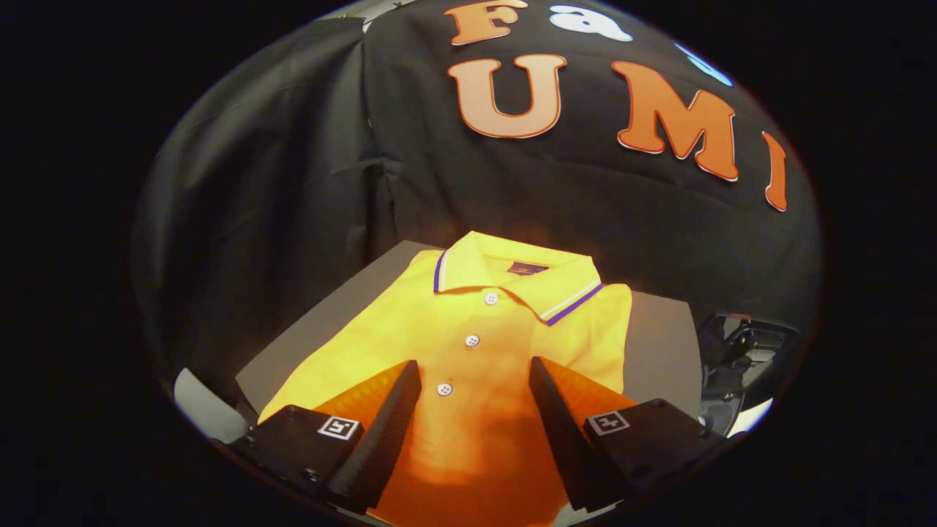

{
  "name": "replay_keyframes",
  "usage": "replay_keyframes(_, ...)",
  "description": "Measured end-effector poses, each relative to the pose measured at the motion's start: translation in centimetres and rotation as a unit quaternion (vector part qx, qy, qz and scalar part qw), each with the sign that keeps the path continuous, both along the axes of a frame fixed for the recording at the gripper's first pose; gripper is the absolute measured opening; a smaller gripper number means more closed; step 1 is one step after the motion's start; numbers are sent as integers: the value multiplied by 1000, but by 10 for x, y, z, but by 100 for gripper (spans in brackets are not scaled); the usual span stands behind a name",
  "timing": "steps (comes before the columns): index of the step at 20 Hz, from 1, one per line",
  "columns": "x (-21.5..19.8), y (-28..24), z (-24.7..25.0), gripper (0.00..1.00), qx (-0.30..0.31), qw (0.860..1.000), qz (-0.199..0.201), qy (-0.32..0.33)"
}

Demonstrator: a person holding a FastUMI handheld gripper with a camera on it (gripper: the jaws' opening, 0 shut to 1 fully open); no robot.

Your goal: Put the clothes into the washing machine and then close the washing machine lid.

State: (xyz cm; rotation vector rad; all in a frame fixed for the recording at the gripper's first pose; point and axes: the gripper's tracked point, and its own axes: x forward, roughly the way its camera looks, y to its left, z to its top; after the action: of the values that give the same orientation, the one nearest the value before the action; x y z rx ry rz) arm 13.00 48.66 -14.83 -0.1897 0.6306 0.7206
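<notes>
A folded yellow polo shirt (468,344) with a purple-and-white striped collar and three white buttons lies flat on a grey table (659,344). My gripper (474,369) hovers over the shirt's lower front, open, with its two fingers spread wide. The button placket runs up between the fingers, and the lowest button sits in the gap. Neither finger presses on the cloth as far as I can tell.
Black cloth walls stand close behind the table and to its left. A dark piece of equipment (743,351) sits off the table's right edge. Bare grey tabletop shows on either side of the shirt.
</notes>
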Motion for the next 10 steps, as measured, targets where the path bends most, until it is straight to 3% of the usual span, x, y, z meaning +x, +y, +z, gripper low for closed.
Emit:
replay_keyframes(4, -10, -2, 6, 85, -5, 999, 29, 13)
replay_keyframes(7, -16, 5, 6, 41, 6, 999, 44, 14)
replay_keyframes(8, -16, 4, 8, 38, 5, 999, 52, 11)
replay_keyframes(10, -19, 7, 9, 23, 16, 999, 47, 7)
